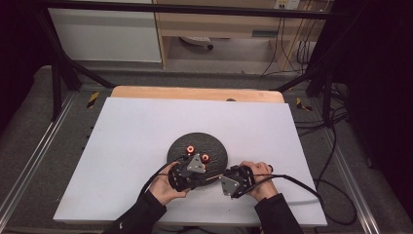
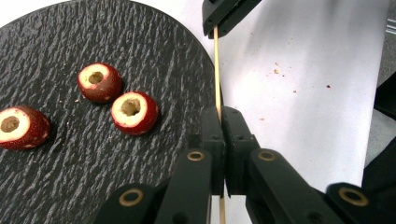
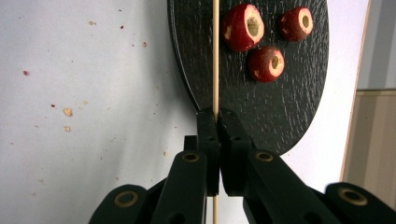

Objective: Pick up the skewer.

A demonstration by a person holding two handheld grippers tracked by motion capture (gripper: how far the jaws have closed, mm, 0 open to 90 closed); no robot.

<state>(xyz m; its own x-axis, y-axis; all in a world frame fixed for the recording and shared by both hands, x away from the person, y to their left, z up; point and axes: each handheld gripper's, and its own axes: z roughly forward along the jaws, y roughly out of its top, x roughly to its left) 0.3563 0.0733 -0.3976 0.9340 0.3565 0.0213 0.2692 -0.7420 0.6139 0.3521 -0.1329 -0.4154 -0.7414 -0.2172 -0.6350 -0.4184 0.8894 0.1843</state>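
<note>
Skewer [image 2: 217, 70] is being pinched at both ends: left gripper [image 2: 221, 114] and right gripper [image 3: 216, 116] are clamped on it, likely to steady it for threading. It is being held just beside the plate [image 2: 140, 28] edge, near three cored fruits [image 2: 134, 112].

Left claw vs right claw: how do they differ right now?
The left claw hangs over the near rim of the round black slate plate; the right claw is beside it over the white table sheet. The left claw grips the thin wooden skewer nearer the three cored red fruits; the right claw grips it farther away. Both are shut on the skewer.
</note>
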